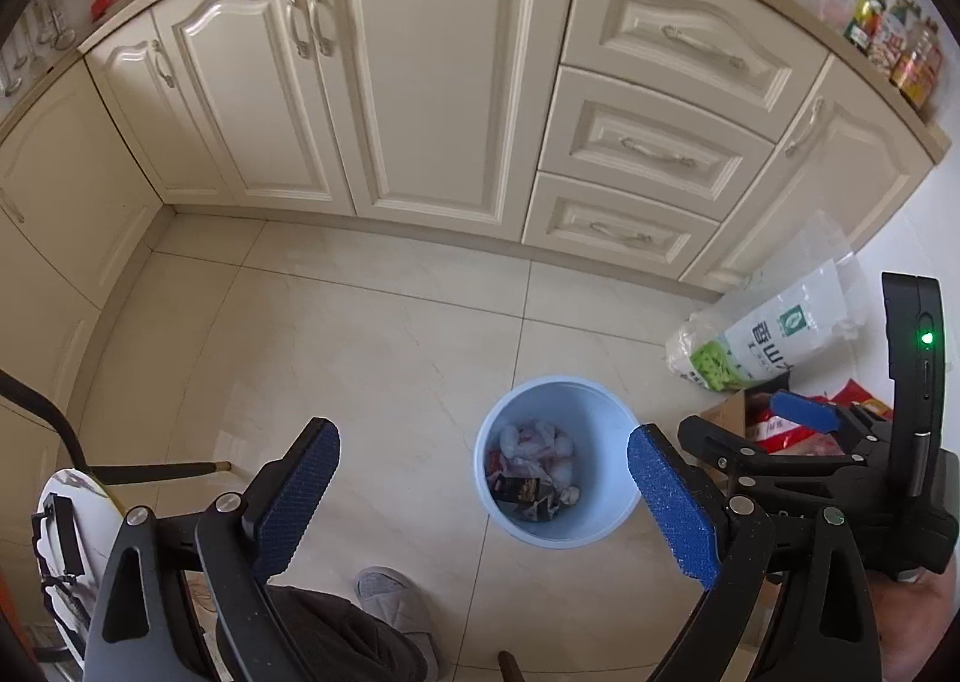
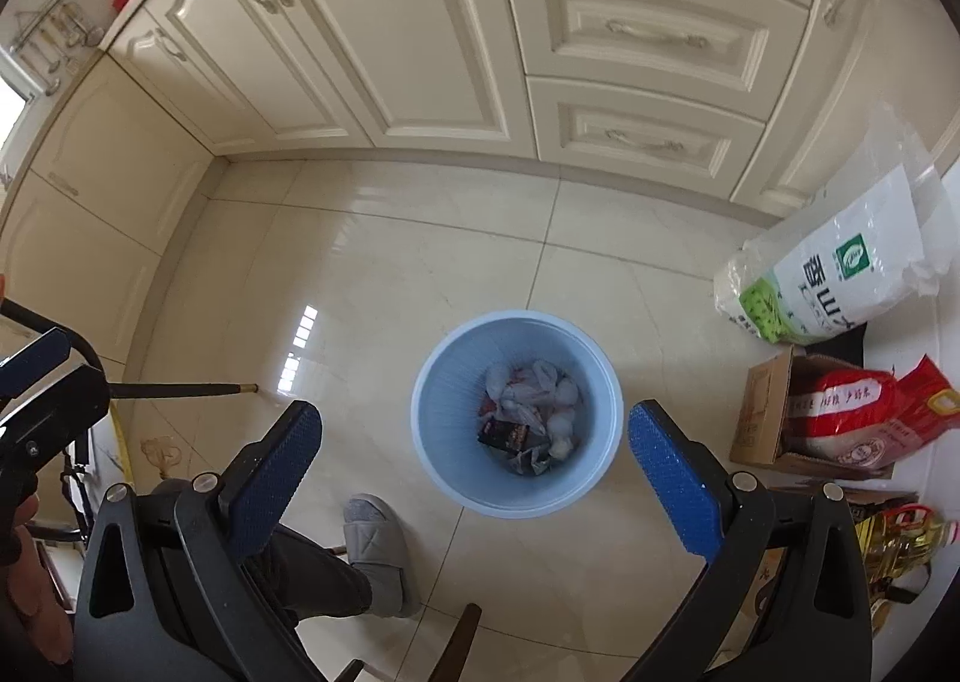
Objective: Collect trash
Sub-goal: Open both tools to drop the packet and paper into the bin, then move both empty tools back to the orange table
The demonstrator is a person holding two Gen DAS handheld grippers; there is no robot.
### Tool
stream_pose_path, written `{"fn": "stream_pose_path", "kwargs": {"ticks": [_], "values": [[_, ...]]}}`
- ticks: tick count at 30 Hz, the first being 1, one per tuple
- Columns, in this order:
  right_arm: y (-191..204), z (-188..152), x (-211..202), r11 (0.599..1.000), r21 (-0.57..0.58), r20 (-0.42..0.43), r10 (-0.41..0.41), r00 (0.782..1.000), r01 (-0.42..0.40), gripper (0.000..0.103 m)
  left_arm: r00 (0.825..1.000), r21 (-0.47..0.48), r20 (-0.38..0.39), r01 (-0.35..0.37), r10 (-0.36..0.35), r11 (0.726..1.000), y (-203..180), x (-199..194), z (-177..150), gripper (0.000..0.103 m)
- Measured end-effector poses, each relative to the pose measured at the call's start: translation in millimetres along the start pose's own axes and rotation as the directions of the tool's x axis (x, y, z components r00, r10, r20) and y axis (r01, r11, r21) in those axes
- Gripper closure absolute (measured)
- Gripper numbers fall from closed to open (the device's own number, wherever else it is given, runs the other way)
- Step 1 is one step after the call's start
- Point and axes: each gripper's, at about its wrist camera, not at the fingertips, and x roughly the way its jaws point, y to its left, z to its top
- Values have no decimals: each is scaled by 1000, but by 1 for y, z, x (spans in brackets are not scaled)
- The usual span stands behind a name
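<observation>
A light blue trash bin (image 1: 510,520) stands on the tiled floor, with crumpled white tissues and dark wrappers (image 1: 534,469) inside. In the right wrist view the bin (image 2: 444,442) sits below and between my fingers, trash (image 2: 531,418) in it. My left gripper (image 1: 483,499) is open and empty, above the floor just left of the bin. My right gripper (image 2: 471,469) is open and empty above the bin. The right gripper also shows in the left wrist view (image 1: 729,430) at the right, open.
Cream kitchen cabinets (image 1: 420,81) and drawers (image 2: 648,39) line the back. A white rice bag (image 2: 840,274), a cardboard box with red bags (image 2: 840,424) and an oil bottle (image 2: 900,538) stand at right. My grey slipper (image 2: 378,544) and chair legs (image 2: 180,389) are at lower left.
</observation>
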Motion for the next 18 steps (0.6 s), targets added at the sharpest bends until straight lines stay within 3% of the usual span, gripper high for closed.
{"fn": "stream_pose_path", "kwargs": {"ticks": [11,18], "values": [[71,16,-80,993,-109,156,61,986,-44,0,990,-55,143,4,3,998,63,-139,-59,8],[133,21,-138,974,-215,254,132,958,-77,0,961,-126,274,-4,38,992,106,-234,-100,6]]}}
